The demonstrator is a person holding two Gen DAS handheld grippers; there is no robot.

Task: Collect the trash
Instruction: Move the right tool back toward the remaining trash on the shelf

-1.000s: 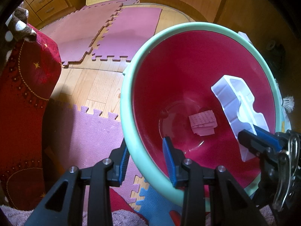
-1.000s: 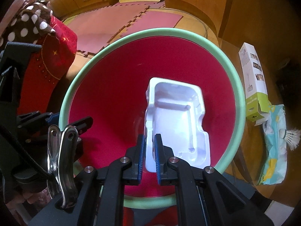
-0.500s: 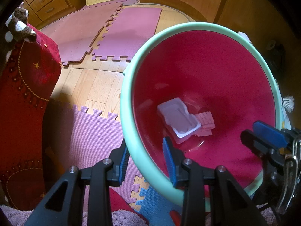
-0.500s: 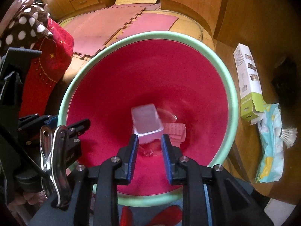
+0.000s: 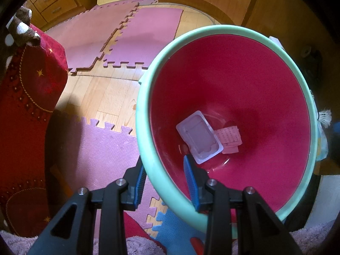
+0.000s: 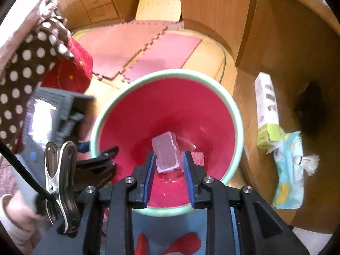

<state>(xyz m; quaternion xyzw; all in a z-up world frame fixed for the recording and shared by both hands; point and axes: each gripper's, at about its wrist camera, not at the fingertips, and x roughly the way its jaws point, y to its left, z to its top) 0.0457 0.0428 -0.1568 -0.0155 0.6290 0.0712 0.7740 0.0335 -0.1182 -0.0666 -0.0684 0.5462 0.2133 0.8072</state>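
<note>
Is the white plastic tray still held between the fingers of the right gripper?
No, the white plastic tray lies at the bottom of the red bin, and the right gripper is open above it.

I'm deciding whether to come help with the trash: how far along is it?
Done: a white plastic tray and pink paper lie in the red bin. In hand: the left gripper clamps the bin's rim; the right gripper is open, empty. Left: a carton, a wrapper and a shuttlecock beside the bin.

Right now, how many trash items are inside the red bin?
2: a white plastic tray lying at the bottom of the red bin, and a pink paper piece beside it, partly under its edge. More may be hidden beneath.
</note>
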